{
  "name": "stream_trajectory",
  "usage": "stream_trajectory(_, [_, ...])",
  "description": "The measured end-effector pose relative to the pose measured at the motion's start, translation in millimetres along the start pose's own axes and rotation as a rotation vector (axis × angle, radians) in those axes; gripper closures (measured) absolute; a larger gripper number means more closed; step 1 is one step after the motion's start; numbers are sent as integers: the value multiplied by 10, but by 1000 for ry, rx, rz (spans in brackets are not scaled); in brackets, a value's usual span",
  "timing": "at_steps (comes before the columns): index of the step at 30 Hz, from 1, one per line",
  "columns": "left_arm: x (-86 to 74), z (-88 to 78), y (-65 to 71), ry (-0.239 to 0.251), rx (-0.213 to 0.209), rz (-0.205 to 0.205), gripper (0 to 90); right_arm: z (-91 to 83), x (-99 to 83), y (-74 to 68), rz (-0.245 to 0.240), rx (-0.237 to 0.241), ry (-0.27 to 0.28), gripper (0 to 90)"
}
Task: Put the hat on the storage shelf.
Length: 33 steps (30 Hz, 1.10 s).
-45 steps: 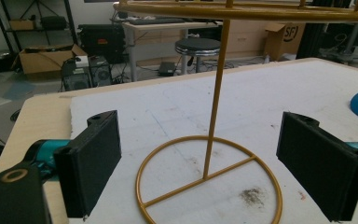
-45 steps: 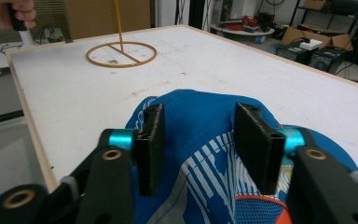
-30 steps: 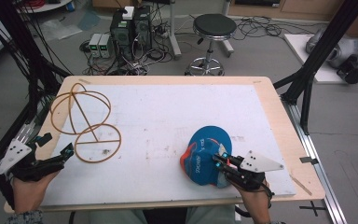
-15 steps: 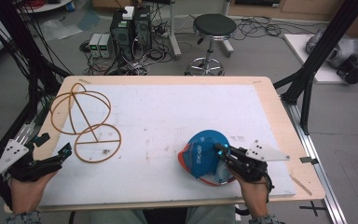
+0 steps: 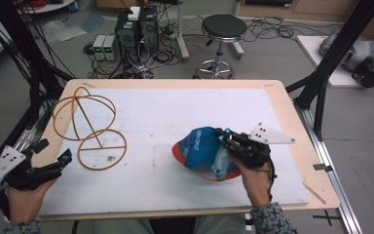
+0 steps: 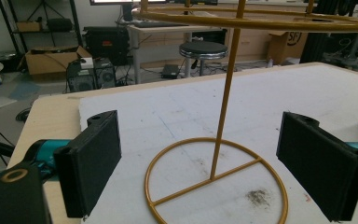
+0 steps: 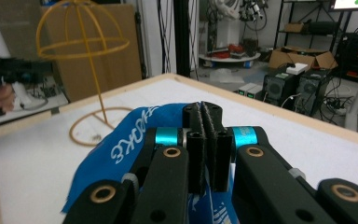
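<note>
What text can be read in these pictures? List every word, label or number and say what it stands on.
"SF": on a cardboard box in the background of the left gripper view.
White lettering on the blue cap: folded and partly hidden, not readable.
Nothing else is legible.

wire stand (image 5: pixel 90 127) left on table (image 5: pixel 282 105) | cap (image 5: pixel 202 153) right

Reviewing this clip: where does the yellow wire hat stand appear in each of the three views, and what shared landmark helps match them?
High view: yellow wire hat stand stands at the table's left, ahead of the left tool.
Left gripper view: its ring base and post sit centre, between the open jaws.
Right gripper view: upper left, beyond the blue cap.
Shared landmark: the round black stool past the table.
</note>
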<state>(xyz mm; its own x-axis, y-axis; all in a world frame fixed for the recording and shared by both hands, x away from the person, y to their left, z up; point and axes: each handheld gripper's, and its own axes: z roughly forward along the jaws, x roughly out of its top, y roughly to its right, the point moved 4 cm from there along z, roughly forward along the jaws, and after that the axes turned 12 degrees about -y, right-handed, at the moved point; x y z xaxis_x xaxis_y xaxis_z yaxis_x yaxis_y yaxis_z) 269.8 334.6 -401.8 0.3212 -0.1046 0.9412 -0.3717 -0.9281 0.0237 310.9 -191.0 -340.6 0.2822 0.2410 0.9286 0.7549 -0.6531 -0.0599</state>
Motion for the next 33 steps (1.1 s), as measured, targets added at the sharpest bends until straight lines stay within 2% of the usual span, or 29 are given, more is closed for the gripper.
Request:
stream_trajectory(7, [2,-14,-15,1,5,-1,139,78,306,38,-8,-15,35,884])
stream_trajectory(18, [9,-48,-50,12,11,-10,139,302,806,27,16,13,114,884])
stream_trajectory(23, [15,-71,-67,15,14,-11,139,433,998,15,44,24,131,885])
stream_trajectory(33, [27,-93,-81,20,18,-8,139,641,1391,-53,50,25,160,885])
